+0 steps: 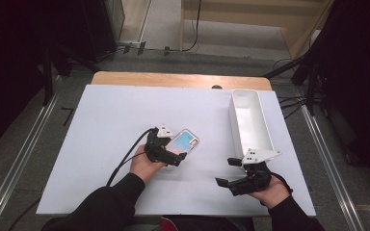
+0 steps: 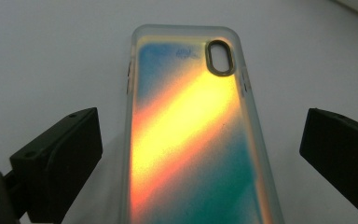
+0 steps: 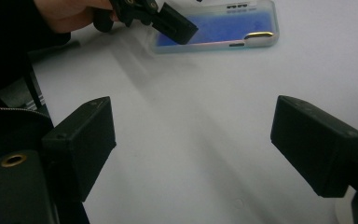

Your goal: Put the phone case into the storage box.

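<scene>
1. In the high view, the iridescent, translucent plastic phone case (image 1: pixel 185 141) is lying flat near the middle of the white rectangular table top (image 1: pixel 106 125). The left gripper (image 1: pixel 172 158) is sitting at the case's near end, its jaws spread to either side of that end. The right gripper (image 1: pixel 226 172) is resting well apart from the case, near the table's front edge, with its jaws standing wide and nothing between them. A long white plastic bin (image 1: pixel 250 121) is standing just beyond the right gripper.

2. In the left gripper view, the phone case is lying lengthwise between the two black jaws, with its oval camera cut-out at the far end. Both jaws are standing clear of its long edges, a gap of table showing on each side.

3. In the right gripper view, the jaws are gaping over bare table. Farther off, the left gripper is hovering at the case's end.
</scene>
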Demonstrator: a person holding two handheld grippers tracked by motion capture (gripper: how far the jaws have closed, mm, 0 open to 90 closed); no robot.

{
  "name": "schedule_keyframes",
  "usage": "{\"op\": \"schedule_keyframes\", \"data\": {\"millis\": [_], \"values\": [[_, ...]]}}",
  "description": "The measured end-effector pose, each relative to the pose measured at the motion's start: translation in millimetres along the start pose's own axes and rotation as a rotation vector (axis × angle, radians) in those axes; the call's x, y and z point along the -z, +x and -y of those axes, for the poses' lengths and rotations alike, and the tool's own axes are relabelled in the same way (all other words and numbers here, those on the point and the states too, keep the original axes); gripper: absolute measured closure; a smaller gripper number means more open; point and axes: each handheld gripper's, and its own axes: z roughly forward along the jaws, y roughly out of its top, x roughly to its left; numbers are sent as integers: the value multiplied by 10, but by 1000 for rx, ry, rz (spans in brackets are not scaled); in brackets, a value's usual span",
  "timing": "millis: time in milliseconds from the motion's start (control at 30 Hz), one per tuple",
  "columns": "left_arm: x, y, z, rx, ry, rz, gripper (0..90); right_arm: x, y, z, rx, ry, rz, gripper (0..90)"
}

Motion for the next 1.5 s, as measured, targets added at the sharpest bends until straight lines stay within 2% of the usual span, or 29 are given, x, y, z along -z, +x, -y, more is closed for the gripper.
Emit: {"op": "schedule_keyframes", "data": {"millis": [233, 333, 500, 633, 1000, 1133, 1233, 1500], "values": [[-65, -45, 30, -31, 32, -9, 0, -1, -1, 1, 1, 0, -2, 126], [-89, -84, 40, -51, 37, -34, 0, 0, 1, 1, 3, 1, -2, 126], [-96, -98, 41, -59, 44, -43, 0, -2, 1, 1, 3, 2, -2, 126], [-112, -127, 42, -86, 54, -67, 0, -3, 0, 1, 10, 5, 0, 126], [-109, -135, 42, -75, 55, -79, 11, -17, 9, 1, 4, 7, -2, 126], [-76, -135, 29, -67, 60, -93, 88, -17, 8, 2, 3, 7, -4, 126], [-62, -128, 37, -59, 43, -93, 160, -17, 7, 1, 4, 10, -7, 126], [-58, -128, 48, -56, 34, -95, 166, -23, 12, -1, 6, 11, -5, 126]]}}
